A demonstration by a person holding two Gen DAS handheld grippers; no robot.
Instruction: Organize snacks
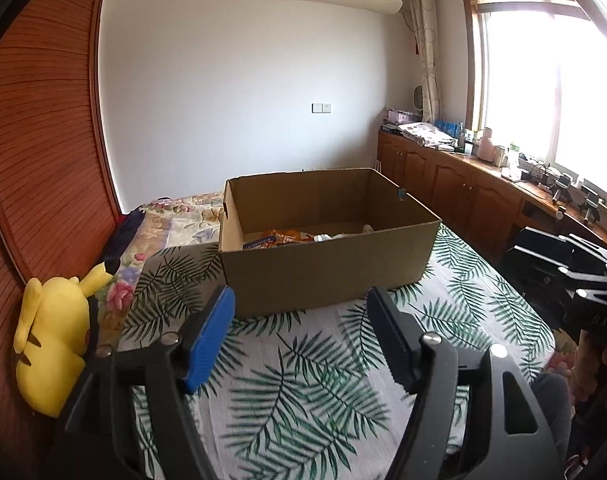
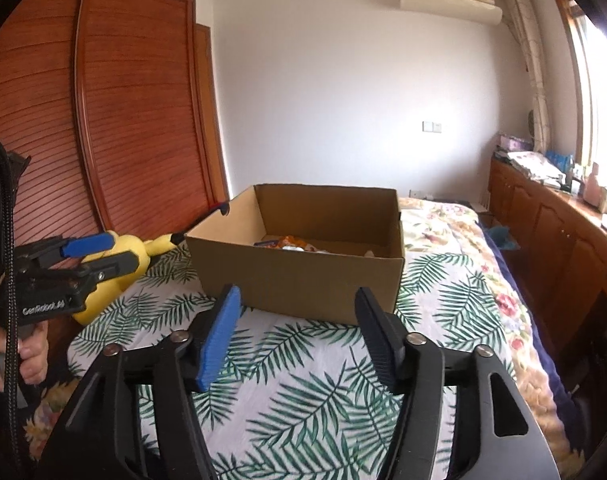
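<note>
- Two open, empty tools face one cardboard box point(image 1: 327, 252) in the left wrist view. The left gripper point(image 1: 303, 320) has its jaws parted about halfway with nothing between them, only the palm-leaf bedspread point(image 1: 303, 380) showing in the gap.
- The box stands on the bed just beyond those jaws, straight ahead and a little above their tips in the picture. Its long axis runs across the view, left to right, so its near long wall faces the gripper.
- Inside the box, against that near wall, lie the snack packets point(image 1: 283, 238): an orange wrapper and something pale beside it, mostly hidden by the wall.
- A yellow Pikachu plush point(image 1: 51, 336) lies left of the box, against the wooden wardrobe point(image 1: 43, 140). The right gripper point(image 1: 563, 264) shows at the picture's edge, right of the box.

- In the right wrist view the right gripper point(image 2: 299, 320) is likewise about half open and holds nothing. The box point(image 2: 303, 276) is again straight ahead, just past the jaw tips, one corner turned slightly toward the camera.
- The snack packets point(image 2: 291, 244) show over the near wall, toward the left half of the box floor.
- The left gripper point(image 2: 99, 256), held in a hand point(image 2: 19, 356), sits left of the box, in front of the plush point(image 2: 115, 264).
- Both tools look about equally near the box, the left nearer its left end and the right nearer its right end. No loose snack shows outside the box, so I judge the next reach turns away from the box.
</note>
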